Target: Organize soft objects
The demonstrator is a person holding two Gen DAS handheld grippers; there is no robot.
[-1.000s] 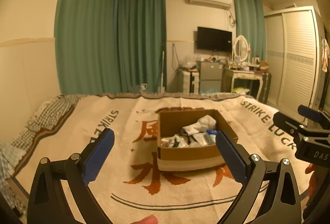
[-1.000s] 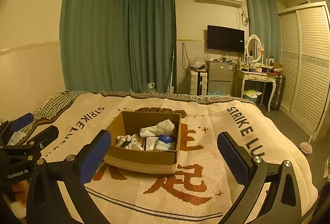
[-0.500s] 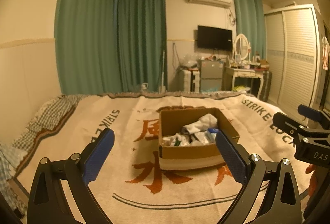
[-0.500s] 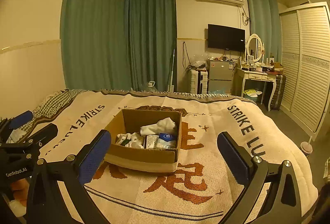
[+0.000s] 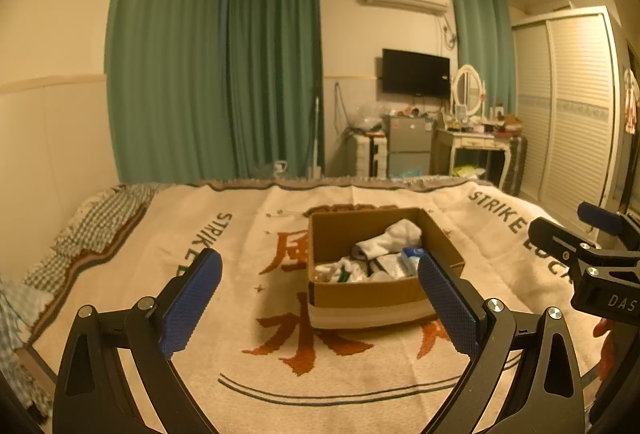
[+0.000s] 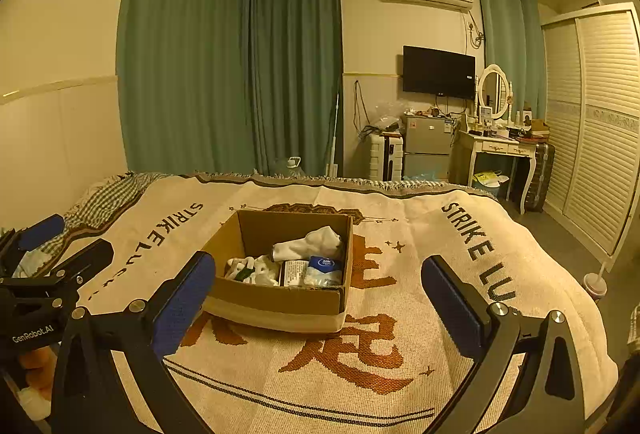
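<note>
An open cardboard box (image 5: pixel 360 298) (image 6: pixel 276 302) stands on the bed's cream blanket. It holds a rolled white sock (image 5: pixel 390 238) (image 6: pixel 310 244), more white soft items (image 6: pixel 256 268) and a blue-and-white packet (image 6: pixel 325 268). My left gripper (image 5: pixel 320 298) is open and empty, held above the blanket in front of the box. My right gripper (image 6: pixel 318 300) is open and empty, also short of the box. Each gripper shows at the edge of the other's view.
The blanket (image 6: pixel 400 362) with orange characters and "STRIKE LUCK" lettering covers the bed. A checked sheet (image 5: pixel 100 222) lies at the left edge. Beyond the bed stand green curtains, a small fridge (image 6: pixel 426 150), a dressing table (image 6: pixel 504 150) and a wardrobe (image 6: pixel 600 122).
Both views have drifted slightly; the box sits a little further right in the left wrist view. Both grippers stay open and empty.
</note>
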